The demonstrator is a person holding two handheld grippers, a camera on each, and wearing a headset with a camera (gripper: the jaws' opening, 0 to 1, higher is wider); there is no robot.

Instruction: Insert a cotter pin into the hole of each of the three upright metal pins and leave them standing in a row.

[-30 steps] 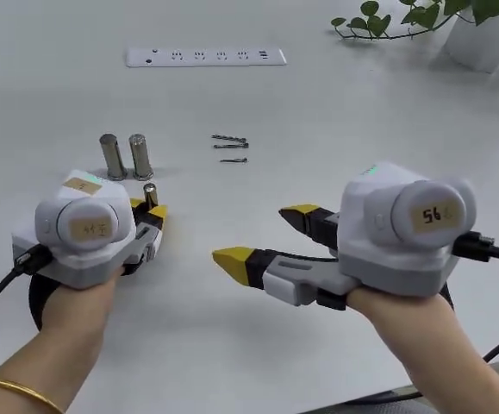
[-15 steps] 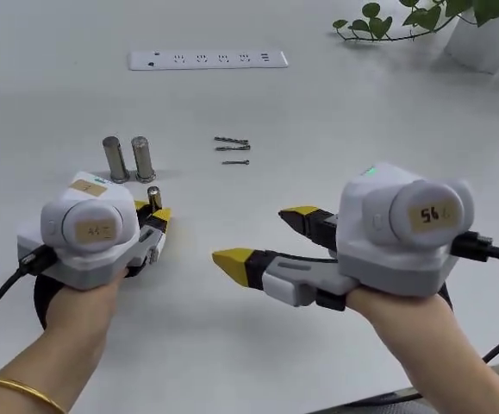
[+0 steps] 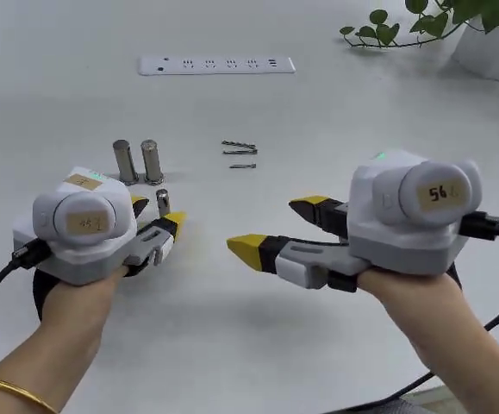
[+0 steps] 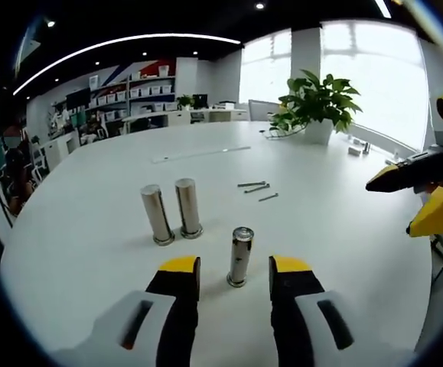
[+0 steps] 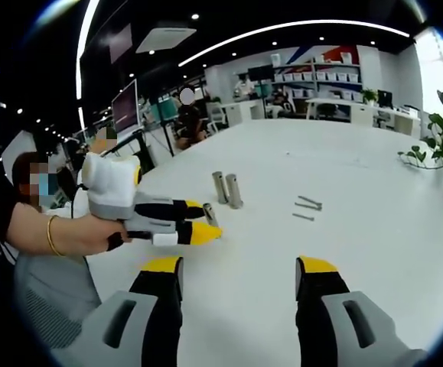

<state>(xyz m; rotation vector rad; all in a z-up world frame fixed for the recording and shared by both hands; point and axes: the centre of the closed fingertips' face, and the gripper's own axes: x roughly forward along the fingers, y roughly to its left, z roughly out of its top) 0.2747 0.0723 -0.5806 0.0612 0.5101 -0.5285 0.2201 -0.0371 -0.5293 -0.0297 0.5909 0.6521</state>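
Two upright metal pins (image 3: 125, 161) (image 3: 152, 160) stand side by side on the white table. A third, shorter-looking pin (image 3: 163, 203) stands just in front of them. My left gripper (image 3: 157, 213) is open, its yellow-tipped jaws on either side of that third pin (image 4: 241, 256) without touching it. Three cotter pins (image 3: 240, 153) lie flat to the right of the pins. My right gripper (image 3: 279, 226) hovers open and holds nothing, short of the cotter pins (image 5: 307, 206). The left gripper (image 5: 167, 222) comes into the right gripper view from the left.
A white power strip (image 3: 217, 65) lies at the far side of the table. A potted plant (image 3: 421, 17) stands at the far right corner. Bare tabletop (image 3: 232, 328) stretches between and in front of the grippers.
The left gripper's jaws have spread apart, and the third pin now stands free between them. The right gripper has stayed about where it was.
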